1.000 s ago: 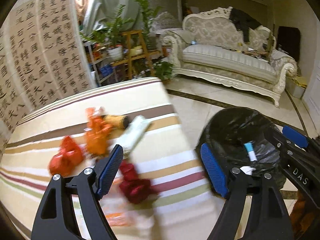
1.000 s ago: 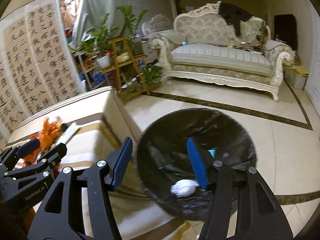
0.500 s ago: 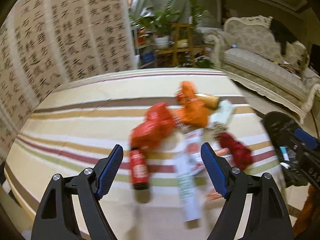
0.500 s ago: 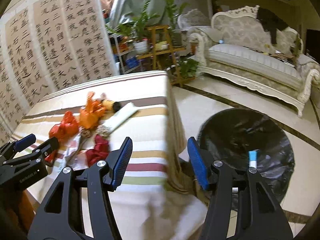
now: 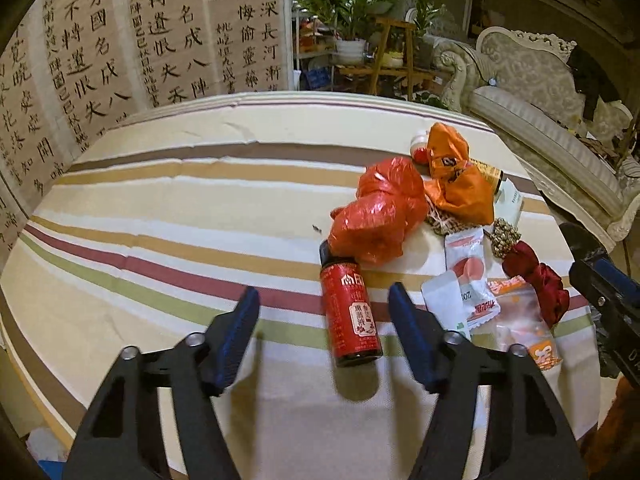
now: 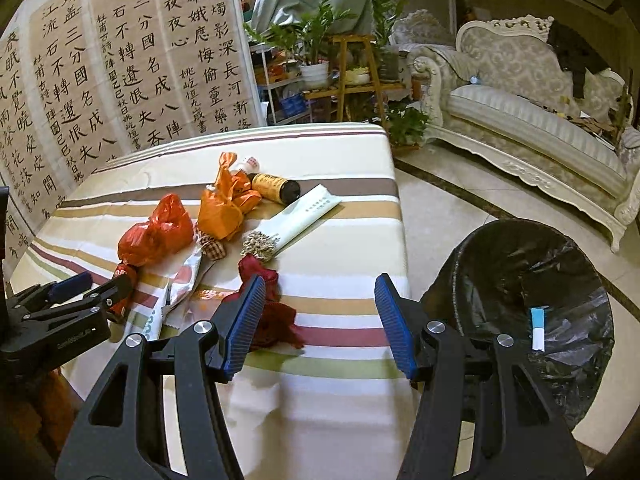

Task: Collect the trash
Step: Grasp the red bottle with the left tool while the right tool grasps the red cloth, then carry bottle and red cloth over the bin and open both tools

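Note:
A pile of trash lies on the striped table (image 5: 160, 208): a red bottle (image 5: 351, 313) on its side, a red plastic bag (image 5: 380, 212), an orange bag (image 5: 456, 176), white wrappers (image 5: 464, 284) and a dark red cloth (image 5: 540, 280). My left gripper (image 5: 323, 320) is open and empty, hovering just before the red bottle. My right gripper (image 6: 320, 320) is open and empty above the table's near right part, close to the dark red cloth (image 6: 268, 300). A black-lined trash bin (image 6: 532, 300) stands on the floor to the right.
A yellow bottle (image 6: 276, 186) and a long white packet (image 6: 304, 216) lie at the far side of the pile. A calligraphy screen (image 6: 100, 60) stands behind the table. A plant stand (image 6: 352, 68) and a sofa (image 6: 540, 120) lie beyond.
Both grippers have swung left from over the bin to over the table. The left gripper now faces the red bottle; both stay open and empty.

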